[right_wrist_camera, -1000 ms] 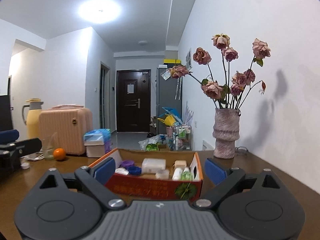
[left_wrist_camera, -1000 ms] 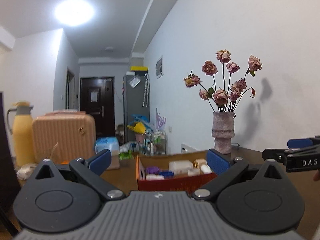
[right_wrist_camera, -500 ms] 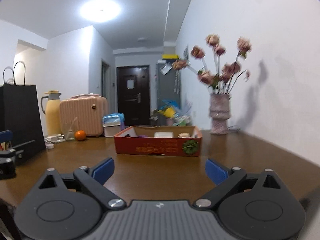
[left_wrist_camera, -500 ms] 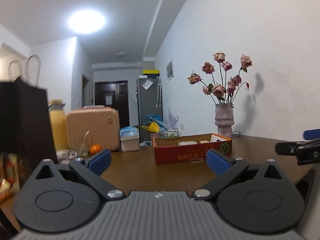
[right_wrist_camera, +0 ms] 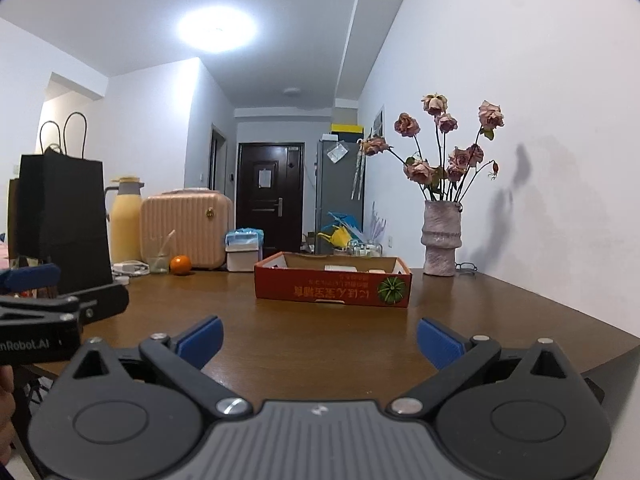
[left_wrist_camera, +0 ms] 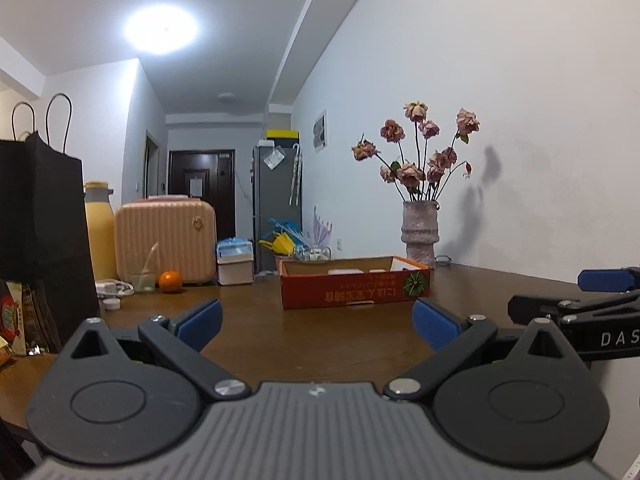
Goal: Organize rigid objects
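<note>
- L gripper (left_wrist_camera: 316, 322): my fingers spread wide, nothing between the blue pads (left_wrist_camera: 199, 319). Held level, low over the wooden table (left_wrist_camera: 320, 332), near its front edge.
- R gripper (right_wrist_camera: 320, 332): same, jaws wide apart and empty, well short of the box.
- Red cardboard box (right_wrist_camera: 333, 285): mid-table, open top, print upside down toward me. White items (right_wrist_camera: 340, 268) just show above the rim; I judge these the rigid objs, but too low an angle to ID them.
- Judgement: both grippers stand off the box w/ no load, so either pre-approach or work finished; cannot tell which.
- Vase w/ dried roses (right_wrist_camera: 440, 240) beside box's far right corner; a tip risk on any reach there.
- L view only: black bag (left_wrist_camera: 40, 220) looms close at left, snack packs (left_wrist_camera: 12, 320) at its foot.
- R view only: dark door (right_wrist_camera: 269, 196) seen whole, and glasses (right_wrist_camera: 466, 267) by the vase.
- Each view catches the other gripper at its edge.
</note>
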A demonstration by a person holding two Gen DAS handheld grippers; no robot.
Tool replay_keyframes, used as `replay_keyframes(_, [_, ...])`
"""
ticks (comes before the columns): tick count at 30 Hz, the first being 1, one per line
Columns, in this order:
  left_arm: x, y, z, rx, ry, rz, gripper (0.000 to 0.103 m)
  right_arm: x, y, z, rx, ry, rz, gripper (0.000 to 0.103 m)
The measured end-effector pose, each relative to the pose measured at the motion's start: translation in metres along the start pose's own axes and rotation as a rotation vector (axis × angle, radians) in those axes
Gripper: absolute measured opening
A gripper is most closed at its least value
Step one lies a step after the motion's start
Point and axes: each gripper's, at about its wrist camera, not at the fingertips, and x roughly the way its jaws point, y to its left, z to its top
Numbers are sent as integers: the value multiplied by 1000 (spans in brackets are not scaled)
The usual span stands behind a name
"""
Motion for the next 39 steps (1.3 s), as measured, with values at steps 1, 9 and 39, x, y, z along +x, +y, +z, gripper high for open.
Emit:
replay_keyframes(1, [1,0,0,-2,3,0,103,-1,0,0,-1,-2,0,103])
replay_keyframes(9, [2,0,0,8,-3,-2,103,0,-3,1,10,-11,-5,103])
replay_keyframes(39, [2,-2,-1,16,-20,-1,103,0,-5,-1,32,-27,-19,103])
